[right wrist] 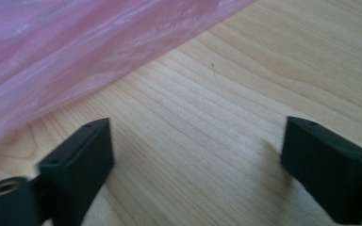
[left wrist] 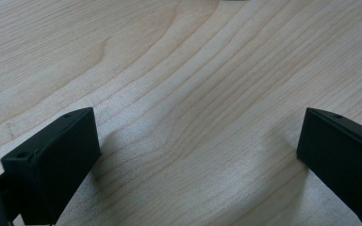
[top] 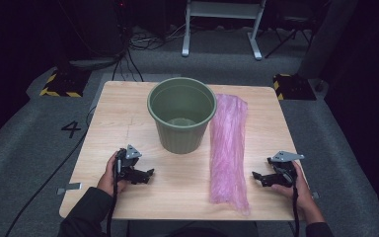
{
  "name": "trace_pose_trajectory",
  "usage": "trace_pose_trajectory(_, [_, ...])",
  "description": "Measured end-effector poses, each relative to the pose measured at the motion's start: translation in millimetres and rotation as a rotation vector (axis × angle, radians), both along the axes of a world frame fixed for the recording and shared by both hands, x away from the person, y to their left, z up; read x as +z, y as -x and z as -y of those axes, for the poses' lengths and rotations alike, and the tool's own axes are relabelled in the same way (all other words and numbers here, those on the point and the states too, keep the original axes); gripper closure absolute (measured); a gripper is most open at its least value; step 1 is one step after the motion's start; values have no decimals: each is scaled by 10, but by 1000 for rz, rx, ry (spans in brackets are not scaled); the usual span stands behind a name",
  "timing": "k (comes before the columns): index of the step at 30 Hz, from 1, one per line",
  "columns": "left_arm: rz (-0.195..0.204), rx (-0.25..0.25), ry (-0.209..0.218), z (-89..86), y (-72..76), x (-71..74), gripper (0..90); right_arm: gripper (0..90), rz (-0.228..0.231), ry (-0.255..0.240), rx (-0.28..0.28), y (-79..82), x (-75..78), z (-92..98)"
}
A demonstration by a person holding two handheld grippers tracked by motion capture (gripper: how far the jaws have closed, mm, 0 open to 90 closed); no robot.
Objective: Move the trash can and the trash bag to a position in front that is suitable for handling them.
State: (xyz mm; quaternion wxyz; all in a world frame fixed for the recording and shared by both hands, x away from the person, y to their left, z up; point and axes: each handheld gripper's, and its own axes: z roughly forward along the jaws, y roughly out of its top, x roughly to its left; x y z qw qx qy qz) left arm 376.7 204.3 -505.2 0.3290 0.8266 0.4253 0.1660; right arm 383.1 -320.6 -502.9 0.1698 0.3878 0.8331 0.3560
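Work in hand: the lining of a green bin (top: 181,114) with a pink plastic bag (top: 228,148) is judged to be the job, since both are laid out between the two grippers.

Bin: it is stood upright near the middle of the table (top: 123,118), somewhat toward the far edge, mouth up. No liner is seen over its rim or inside it.

Bag: it is laid flat and folded into a long strip just right of the bin, run from close to the far edge down to the near edge. Its far part lies beside the bin wall; whether the two touch cannot be told. In the right gripper view the pink film (right wrist: 75,56) is seen at upper left, just ahead of the jaws and apart from them.

Left gripper (top: 148,175): it is held low over the near left part of the table, pointed toward the middle. Jaws are stood wide apart (left wrist: 195,155) with bare wood between them; nothing is gripped.

Right gripper (top: 257,177): it is held near the near right corner, pointed at the bag's lower stretch. Jaws are spread wide (right wrist: 195,155), nothing between them.

Done so far: nothing is judged done; the bag is unopened and untouched.

Left to do: the bag is to be picked up, opened, lowered into the bin and folded over the rim.
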Motion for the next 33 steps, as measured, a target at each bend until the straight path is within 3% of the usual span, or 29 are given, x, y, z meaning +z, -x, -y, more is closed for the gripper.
trace_pose_trajectory(1, [0,0,0,0,1,0,0,196,6,-9,5,0,7,7])
trace_pose_trajectory(4, [0,1,-3,-3,17,3,0,165,18,-6,10,-1,30,4])
trace_pose_trajectory(9, [-1,-19,0,-16,86,1,0,197,58,-64,30,-18,170,-14])
trace_pose_trajectory(10, [-2,-29,0,-25,112,1,0,225,84,-92,44,-67,258,-46])
trace_pose_trajectory(12, [1,-49,-1,-35,138,2,1,240,92,-112,54,-122,306,-84])
trace_pose_trajectory(25, [-2,-73,4,-33,192,-2,0,336,50,-139,146,-456,240,-471])
trace_pose_trajectory(30, [-2,-72,4,-33,192,-2,0,403,35,-123,185,-470,204,-581])
trace_pose_trajectory(33, [-2,-72,4,-33,192,-2,0,432,14,-88,220,-451,165,-720])
